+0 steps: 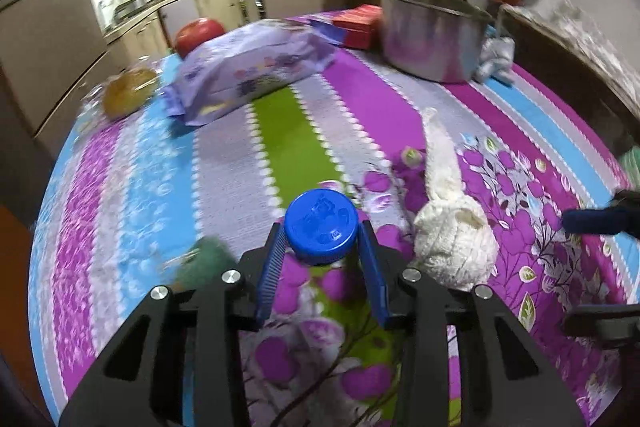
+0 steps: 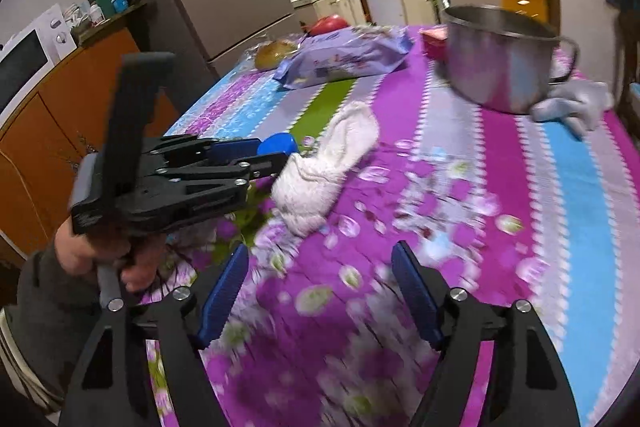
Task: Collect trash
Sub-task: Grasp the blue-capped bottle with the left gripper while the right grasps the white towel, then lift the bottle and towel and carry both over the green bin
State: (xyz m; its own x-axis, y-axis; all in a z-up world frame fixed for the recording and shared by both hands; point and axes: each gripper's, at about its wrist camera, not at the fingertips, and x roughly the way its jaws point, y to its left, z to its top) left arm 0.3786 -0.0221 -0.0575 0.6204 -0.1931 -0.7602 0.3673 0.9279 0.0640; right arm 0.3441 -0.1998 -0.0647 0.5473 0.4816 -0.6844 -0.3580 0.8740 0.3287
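The left gripper (image 1: 322,239) is clenched around a round blue plastic bottle cap (image 1: 321,225), its ribbed blue pads (image 1: 272,267) pressing the cap's ridged rim from both sides. The cap's flat top carries embossed markings (too blurred to read). It is held above the glossy striped floral tablecloth (image 1: 224,163), whose bands run purple, blue, grey and green with scalloped white edging.

Just beside the cap, to its right, lies a crumpled white cloth (image 1: 452,231), nubbly in texture, bunched into a ball at the near end and tapering to a long tail. A blurred green object (image 1: 208,255) sits near the left finger; what it is cannot be told.

Farther back rest a puffy lilac plastic packet (image 1: 248,75), a round yellowish fruit in clear wrap (image 1: 126,91), a smooth red apple (image 1: 198,33), a flat red box (image 1: 356,25) and a cylindrical stainless-steel pot (image 1: 432,35) with a crumpled pale grey rag (image 1: 494,59) touching its base.

The right gripper (image 2: 320,303) hangs released, its blue pads (image 2: 224,299) spread wide over bare cloth. In its view the person's left hand (image 2: 104,255) grips the black handle of the other tool.
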